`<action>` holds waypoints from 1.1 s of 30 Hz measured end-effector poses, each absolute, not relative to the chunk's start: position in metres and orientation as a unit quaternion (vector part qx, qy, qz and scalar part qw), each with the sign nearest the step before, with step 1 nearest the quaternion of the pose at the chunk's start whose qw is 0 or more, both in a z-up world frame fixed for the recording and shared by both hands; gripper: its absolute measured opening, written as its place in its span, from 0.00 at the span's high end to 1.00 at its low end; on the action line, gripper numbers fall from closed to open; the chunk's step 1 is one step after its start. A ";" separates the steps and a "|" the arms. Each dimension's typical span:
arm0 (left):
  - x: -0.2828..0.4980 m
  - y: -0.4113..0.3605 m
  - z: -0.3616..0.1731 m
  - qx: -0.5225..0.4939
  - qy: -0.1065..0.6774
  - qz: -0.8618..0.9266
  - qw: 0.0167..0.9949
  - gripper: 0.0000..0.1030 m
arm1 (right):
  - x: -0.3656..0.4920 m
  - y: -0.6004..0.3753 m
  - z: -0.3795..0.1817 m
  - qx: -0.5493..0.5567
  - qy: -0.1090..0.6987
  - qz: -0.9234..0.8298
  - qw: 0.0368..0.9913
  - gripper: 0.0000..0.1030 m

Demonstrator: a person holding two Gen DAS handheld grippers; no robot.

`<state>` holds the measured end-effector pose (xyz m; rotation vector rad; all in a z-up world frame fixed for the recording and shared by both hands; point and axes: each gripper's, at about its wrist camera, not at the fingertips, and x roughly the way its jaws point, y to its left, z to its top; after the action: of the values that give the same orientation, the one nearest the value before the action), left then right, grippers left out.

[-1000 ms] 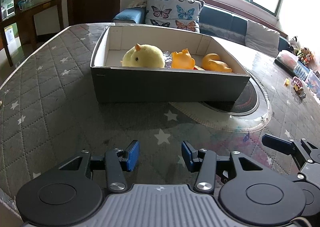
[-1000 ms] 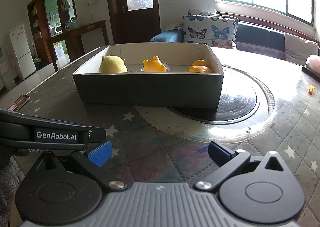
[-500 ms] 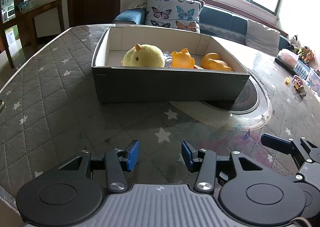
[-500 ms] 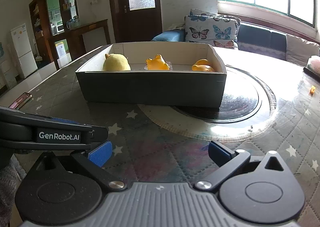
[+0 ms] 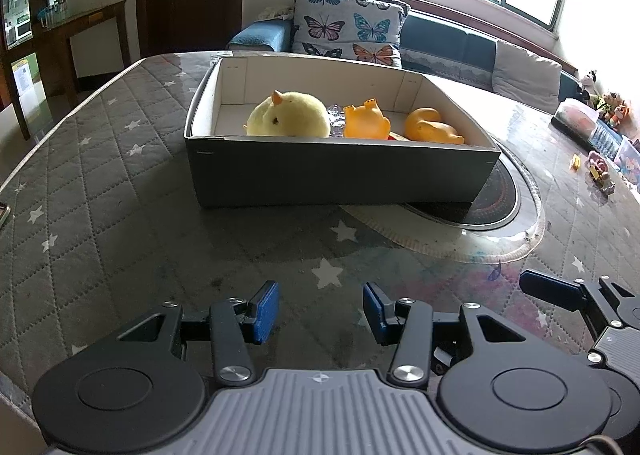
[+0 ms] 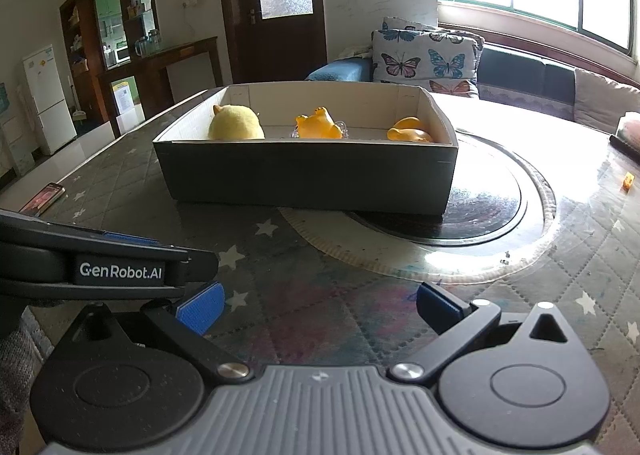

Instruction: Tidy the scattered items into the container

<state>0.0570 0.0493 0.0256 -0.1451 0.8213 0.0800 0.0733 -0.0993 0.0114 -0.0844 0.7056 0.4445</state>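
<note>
Box (image 5: pixel 340 175) near wall hides toys' lower parts; phone (image 5: pixel 3 213) cut off at left edge.

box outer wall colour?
Dark grey outside, off-white inside: the box shows best in the left wrist view.

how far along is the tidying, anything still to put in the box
Mostly done, it seems: the box holds a yellow plush and two orange toys. Nothing is in hand: the left hand-held gripper and right hand-held gripper hang open and empty over the table. Possibly left: small bits at the table's far right edge and a phone.
</note>
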 end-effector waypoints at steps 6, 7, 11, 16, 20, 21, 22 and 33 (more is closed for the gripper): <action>0.057 0.048 0.025 -0.070 0.399 0.039 0.913 0.53 | 0.073 -0.100 0.011 -0.040 0.343 0.216 0.914 0.00; 0.057 0.048 0.025 -0.070 0.399 0.039 0.913 0.53 | 0.073 -0.100 0.011 -0.040 0.343 0.216 0.913 0.00; 0.057 0.048 0.026 -0.070 0.399 0.039 0.913 0.53 | 0.073 -0.100 0.011 -0.039 0.343 0.216 0.913 0.00; 0.058 0.048 0.026 -0.069 0.399 0.039 0.914 0.53 | 0.075 -0.100 0.012 -0.038 0.343 0.216 0.913 0.00; 0.058 0.048 0.025 -0.069 0.399 0.039 0.913 0.53 | 0.075 -0.100 0.011 -0.039 0.344 0.216 0.913 0.00; 0.058 0.048 0.025 -0.069 0.399 0.040 0.914 0.54 | 0.076 -0.100 0.011 -0.039 0.345 0.216 0.913 0.00; 0.058 0.048 0.025 -0.068 0.398 0.040 0.914 0.55 | 0.076 -0.100 0.011 -0.039 0.344 0.216 0.913 0.00; 0.059 0.049 0.025 -0.067 0.392 0.045 0.916 0.56 | 0.076 -0.100 0.009 -0.039 0.344 0.215 0.913 0.00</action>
<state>0.0587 0.0486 0.0250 -0.1381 0.8073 0.0926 0.0760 -0.0996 0.0091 -0.0793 0.7086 0.4433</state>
